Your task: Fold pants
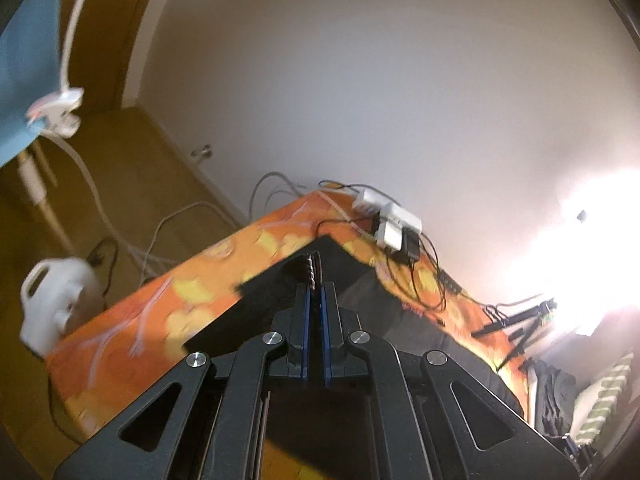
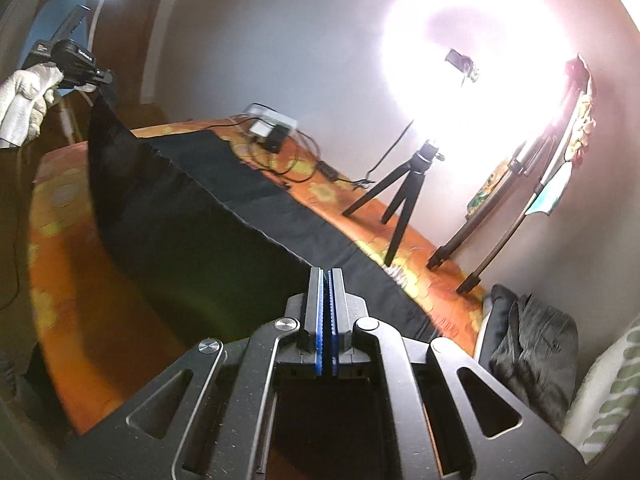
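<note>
Currently both tools, left tool [image 1: 316, 280] and right tool [image 2: 327, 280], are gripping black fabric pants [image 2: 240, 208] above the orange patterned table [image 2: 80, 280]; keeping edge taut, landing corners aligned.

2 fisheye views, each looking forward along its own fingers; left wrist view sits close above the black pants [image 1: 332, 264], facing a far corner of the orange-covered counter [image 1: 160, 312] and the pale wall behind, floor at left; right wrist view faces along the counter [image 2: 80, 280] toward a glaring ring light [image 2: 472, 40] on a small tripod [image 2: 404, 188], the left gripper [image 2: 105, 77] far off at upper left; both views share the pants [image 2: 224, 232], the counter, the white power strip [image 1: 386, 216] [image 2: 272, 122] with its cables, and the wall.
</note>
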A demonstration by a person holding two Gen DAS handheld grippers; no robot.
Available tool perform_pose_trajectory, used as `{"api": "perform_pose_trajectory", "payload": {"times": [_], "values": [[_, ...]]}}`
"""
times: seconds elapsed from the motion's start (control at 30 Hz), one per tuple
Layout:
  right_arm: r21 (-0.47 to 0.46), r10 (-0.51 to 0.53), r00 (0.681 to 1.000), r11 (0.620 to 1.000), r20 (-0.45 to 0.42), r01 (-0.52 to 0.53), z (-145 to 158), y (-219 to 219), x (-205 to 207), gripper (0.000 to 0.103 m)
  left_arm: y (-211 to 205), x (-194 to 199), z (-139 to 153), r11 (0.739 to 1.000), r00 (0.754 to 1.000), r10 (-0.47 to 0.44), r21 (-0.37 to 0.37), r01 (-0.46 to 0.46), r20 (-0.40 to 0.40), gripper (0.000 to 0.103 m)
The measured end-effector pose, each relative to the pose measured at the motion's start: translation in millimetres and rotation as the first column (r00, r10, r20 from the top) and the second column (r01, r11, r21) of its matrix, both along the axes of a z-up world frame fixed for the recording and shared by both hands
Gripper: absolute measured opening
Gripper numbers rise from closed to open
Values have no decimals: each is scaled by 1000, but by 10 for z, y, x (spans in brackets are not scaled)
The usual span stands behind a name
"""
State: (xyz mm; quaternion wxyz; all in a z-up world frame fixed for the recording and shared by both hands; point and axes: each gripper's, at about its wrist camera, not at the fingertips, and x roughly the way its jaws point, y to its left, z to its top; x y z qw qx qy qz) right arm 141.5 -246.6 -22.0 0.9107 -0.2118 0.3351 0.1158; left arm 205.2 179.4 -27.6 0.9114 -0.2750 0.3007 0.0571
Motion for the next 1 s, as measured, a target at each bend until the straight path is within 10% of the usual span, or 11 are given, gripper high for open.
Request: {"api": "perform_pose_trajectory", "payload": {"times": [0.4,0.67,0.77,0.83,1.0], "values": [[-56,-112,993,992,-22,111,-262,-398,1273,0,-400,1232,-232,992,998,7,123,-1,-54,4],[133,-155,947,971,-280,198,-525,-1136,1366,1,-535,1523,-493,982,994,-1,188,21,-109,4],[214,-146,915,947,-375,239,-673,-1551,1118,18,-561,1526,-534,975,991,-15,219,44,-133,4],[256,-144,897,929,-419,269,-774,-1778,958,55,-574,1556,-547,970,989,-18,239,53,-144,4],[260,-116,863,926,-492,273,-1040,-1934,805,58,-568,1469,-519,959,987,-19,276,62,-159,4]]}}
